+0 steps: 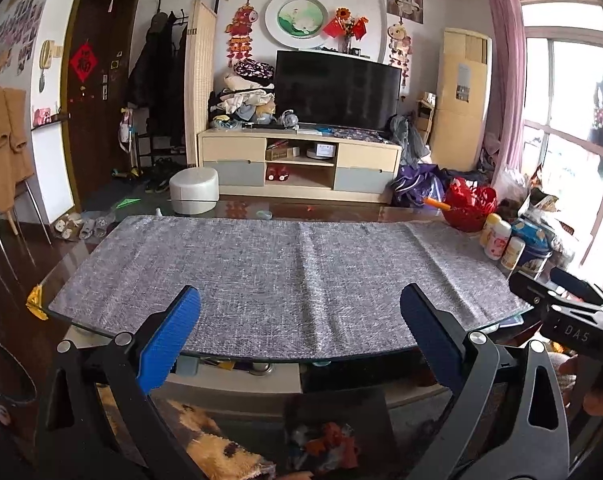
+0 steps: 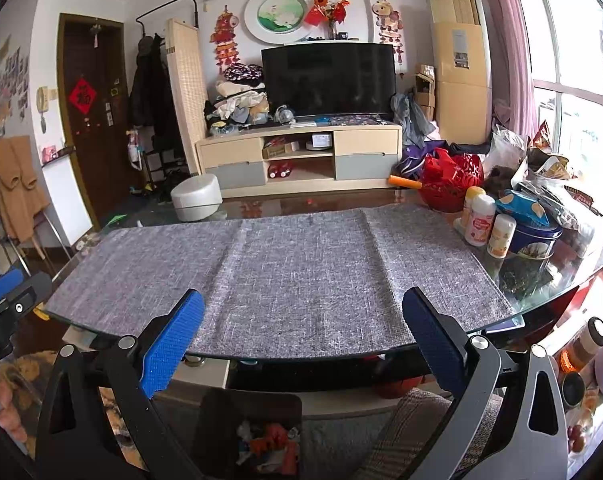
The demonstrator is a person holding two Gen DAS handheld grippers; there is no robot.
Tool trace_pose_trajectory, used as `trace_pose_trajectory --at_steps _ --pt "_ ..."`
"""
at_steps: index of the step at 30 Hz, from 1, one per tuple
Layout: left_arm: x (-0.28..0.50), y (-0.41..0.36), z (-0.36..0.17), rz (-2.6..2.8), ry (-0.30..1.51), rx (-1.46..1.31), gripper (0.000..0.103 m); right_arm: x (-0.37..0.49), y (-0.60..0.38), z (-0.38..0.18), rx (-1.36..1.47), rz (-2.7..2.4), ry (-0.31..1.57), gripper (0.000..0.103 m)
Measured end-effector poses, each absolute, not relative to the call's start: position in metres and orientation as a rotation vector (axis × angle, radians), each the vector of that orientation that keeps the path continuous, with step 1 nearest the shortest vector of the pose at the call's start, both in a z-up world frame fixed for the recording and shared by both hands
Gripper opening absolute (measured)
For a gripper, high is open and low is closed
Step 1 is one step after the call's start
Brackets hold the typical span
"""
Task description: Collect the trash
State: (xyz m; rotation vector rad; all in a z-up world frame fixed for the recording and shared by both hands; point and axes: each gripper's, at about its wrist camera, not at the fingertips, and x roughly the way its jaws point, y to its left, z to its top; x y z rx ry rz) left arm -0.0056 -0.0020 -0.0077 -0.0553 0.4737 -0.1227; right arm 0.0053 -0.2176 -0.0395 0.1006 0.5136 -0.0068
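Left hand-held gripper (image 1: 299,306) and right hand-held gripper (image 2: 303,308): both spread wide, holding nothing, above the surface's grey mat (image 1: 285,264); bin (image 2: 249,432) below holds scraps.

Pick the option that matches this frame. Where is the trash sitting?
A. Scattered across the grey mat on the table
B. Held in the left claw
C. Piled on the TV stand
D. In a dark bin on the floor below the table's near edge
D. Colourful scraps lie inside the dark bin on the floor, while the grey mat is bare and both the left claw and right claw are open and hold nothing.
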Motion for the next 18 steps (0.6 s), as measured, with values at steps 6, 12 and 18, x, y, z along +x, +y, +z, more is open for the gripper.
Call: trace_pose_trajectory --at_steps 6,12,18 --pt "-0.0043 -0.0055 -0.0111 -0.136 0.481 -0.052 0.095 0.0042 -0.2192 -0.0382 0.106 -0.010 0.507 0.100" --pt "-0.0009 0.0005 -0.0106 -0.118 0.510 -0.090 0.095 0.0104 -0.2253 -0.0401 0.112 -0.026 0.515 0.100" --pt "0.0018 -0.0004 -0.0107 -0.124 0.523 -0.087 0.095 0.0111 -0.2237 -0.0400 0.110 -0.014 0.514 0.100"
